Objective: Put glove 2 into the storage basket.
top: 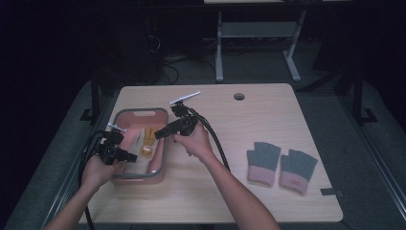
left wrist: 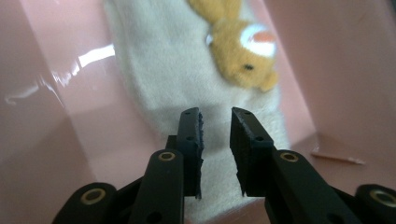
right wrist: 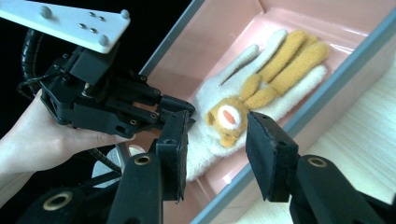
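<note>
A cream glove (top: 143,137) with orange fingers and a small orange animal head (left wrist: 243,51) lies in a pink tub (top: 141,111) at the table's left. My left gripper (left wrist: 215,114) reaches into the tub's near end, just over the glove's (left wrist: 163,70) cuff. A narrow gap shows between its jaws, with nothing in it. In the high view the left gripper (top: 134,157) is held in from the tub's left. My right gripper (right wrist: 217,123) hovers open above the tub's right rim (right wrist: 299,112), empty, looking down on the glove (right wrist: 261,88) and the left gripper (right wrist: 187,109).
Two grey gloves with pink cuffs (top: 263,162) (top: 297,170) lie flat on the wooden table's right part. A round cable hole (top: 239,96) sits near the far edge. Cables trail from both grippers toward the person. The floor around is dark.
</note>
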`<state>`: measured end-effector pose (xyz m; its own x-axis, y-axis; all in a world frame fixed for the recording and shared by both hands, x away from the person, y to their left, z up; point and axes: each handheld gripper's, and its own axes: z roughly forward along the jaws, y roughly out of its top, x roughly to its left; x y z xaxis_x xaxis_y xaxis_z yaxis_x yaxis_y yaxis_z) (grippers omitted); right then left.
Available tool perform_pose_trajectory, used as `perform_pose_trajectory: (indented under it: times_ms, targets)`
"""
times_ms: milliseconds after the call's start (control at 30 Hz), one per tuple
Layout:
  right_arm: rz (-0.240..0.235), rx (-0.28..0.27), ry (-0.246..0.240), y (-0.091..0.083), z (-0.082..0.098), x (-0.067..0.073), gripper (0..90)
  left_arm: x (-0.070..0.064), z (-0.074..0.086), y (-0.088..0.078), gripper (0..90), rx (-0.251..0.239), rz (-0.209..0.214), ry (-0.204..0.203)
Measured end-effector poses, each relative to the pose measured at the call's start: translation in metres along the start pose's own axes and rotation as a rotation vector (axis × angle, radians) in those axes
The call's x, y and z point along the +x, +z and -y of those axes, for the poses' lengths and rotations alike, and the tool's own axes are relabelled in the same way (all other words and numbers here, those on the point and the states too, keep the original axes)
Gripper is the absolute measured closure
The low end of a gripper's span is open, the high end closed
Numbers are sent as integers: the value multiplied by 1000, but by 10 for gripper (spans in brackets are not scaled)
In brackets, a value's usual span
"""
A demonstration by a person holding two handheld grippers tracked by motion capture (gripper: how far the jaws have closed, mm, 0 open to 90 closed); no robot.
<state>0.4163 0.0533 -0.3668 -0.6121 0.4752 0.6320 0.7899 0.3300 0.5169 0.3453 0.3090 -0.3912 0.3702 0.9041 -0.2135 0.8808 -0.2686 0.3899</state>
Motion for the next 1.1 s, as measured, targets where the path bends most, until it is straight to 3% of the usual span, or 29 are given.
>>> perform_pose_trajectory:
  times_ms: [267,500,700,1100]
  targets:
    - [1,-20,-7,-14,3,-1,582,-5,-3,-25,669,-95,29,-2]
    - [5,-33,-6,-29,10,-7,571,-16,-7,-35,596,-157,65,12]
    - [13,-42,10,-45,18,-17,558,-28,-13,-39,565,-178,90,39]
    - [38,-65,13,-77,29,-28,544,-48,-23,-41,532,-222,154,46]
